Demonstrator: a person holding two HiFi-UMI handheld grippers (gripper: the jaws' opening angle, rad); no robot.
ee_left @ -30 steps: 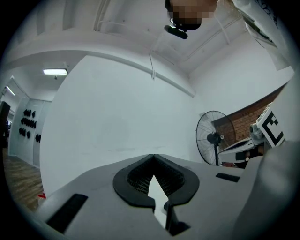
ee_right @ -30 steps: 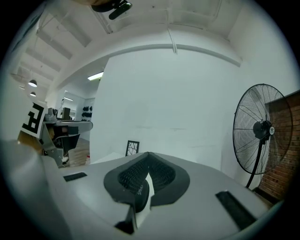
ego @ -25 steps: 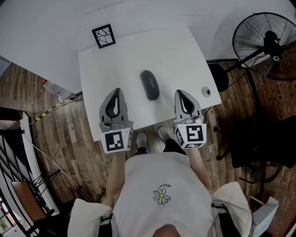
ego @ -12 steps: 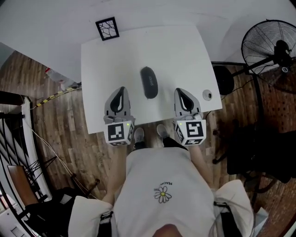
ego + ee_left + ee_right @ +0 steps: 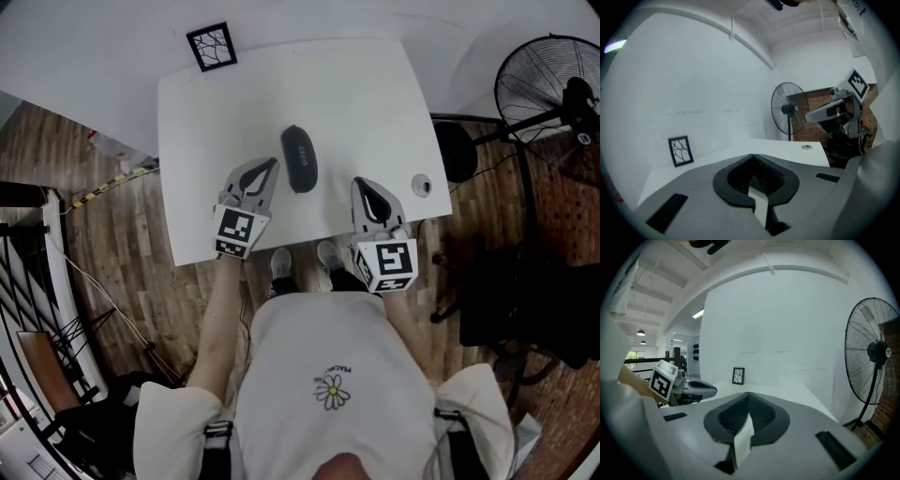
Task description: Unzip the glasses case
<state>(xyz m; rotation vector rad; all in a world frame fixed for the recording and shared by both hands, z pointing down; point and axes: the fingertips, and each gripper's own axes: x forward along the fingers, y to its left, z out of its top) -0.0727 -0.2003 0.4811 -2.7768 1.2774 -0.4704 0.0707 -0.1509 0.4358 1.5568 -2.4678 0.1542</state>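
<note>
A dark oval glasses case [image 5: 300,157] lies closed on the white table [image 5: 206,112], near the middle of its front half. My left gripper [image 5: 273,163] angles in from the left, shut and empty, its tip just beside the case's left side; contact is unclear. My right gripper [image 5: 360,183] is shut and empty too, to the right of the case and nearer the table's front edge. In the left gripper view the jaws [image 5: 752,155] meet and the case is hidden. The right gripper view shows its closed tips [image 5: 748,392] and the left gripper [image 5: 696,389].
A small framed pattern card [image 5: 211,46] stands at the table's far left corner. A small round object [image 5: 419,185] sits near the right edge. A standing fan [image 5: 553,89] and a dark stool [image 5: 455,150] are to the right of the table. Wooden floor surrounds it.
My left gripper has swung forward and to the right, and its tip now lies next to the case. The right gripper has sunk slightly and stays shut.
</note>
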